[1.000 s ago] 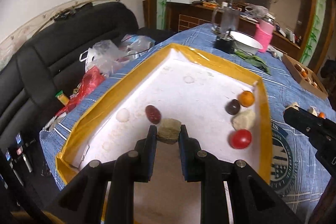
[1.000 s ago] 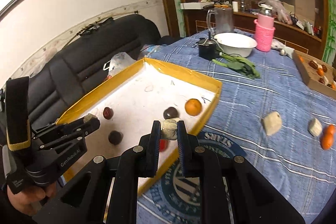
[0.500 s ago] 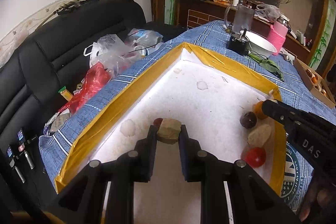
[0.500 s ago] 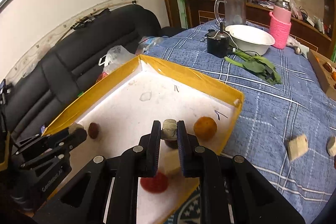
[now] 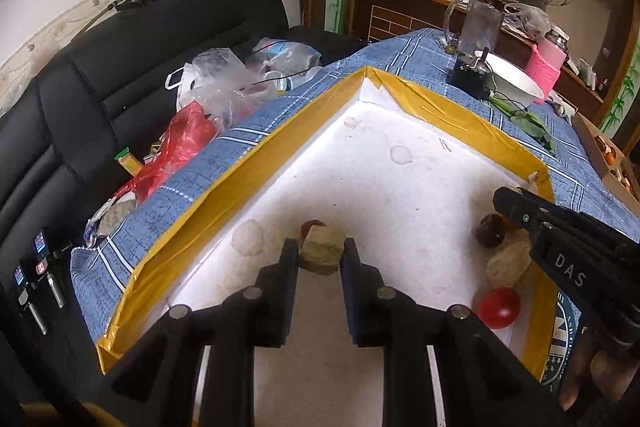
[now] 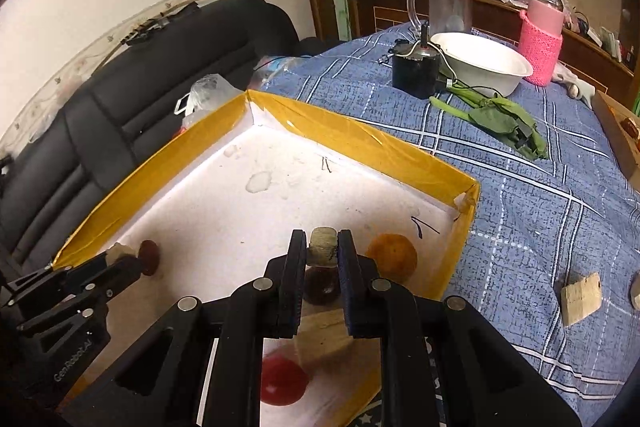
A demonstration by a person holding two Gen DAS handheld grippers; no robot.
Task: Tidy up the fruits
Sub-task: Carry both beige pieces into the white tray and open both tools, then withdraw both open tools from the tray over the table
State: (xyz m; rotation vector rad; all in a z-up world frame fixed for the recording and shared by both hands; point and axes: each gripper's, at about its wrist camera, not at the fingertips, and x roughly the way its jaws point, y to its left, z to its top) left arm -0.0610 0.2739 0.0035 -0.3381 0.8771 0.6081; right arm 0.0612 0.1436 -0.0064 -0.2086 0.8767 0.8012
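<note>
Both grippers (left (image 5: 320,254), right (image 6: 322,251)) pinch tan chunks over the tray (image 5: 208,199).

Dark red fruit (image 5: 311,225): mostly hidden behind the tan chunk (image 5: 322,251) held in the left tool (image 5: 320,261). Orange fruit (image 6: 392,258): lower edge covered by the right tool (image 6: 322,259). Red tomato (image 6: 283,379): blurred in the right wrist view. Cardboard box (image 5: 608,163): cut off at the frame edge.

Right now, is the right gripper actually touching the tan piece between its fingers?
Touching. The right wrist view shows the right gripper shut on the tan piece, both pads pressed against its sides with no gap, above the yellow-rimmed tray.
</note>
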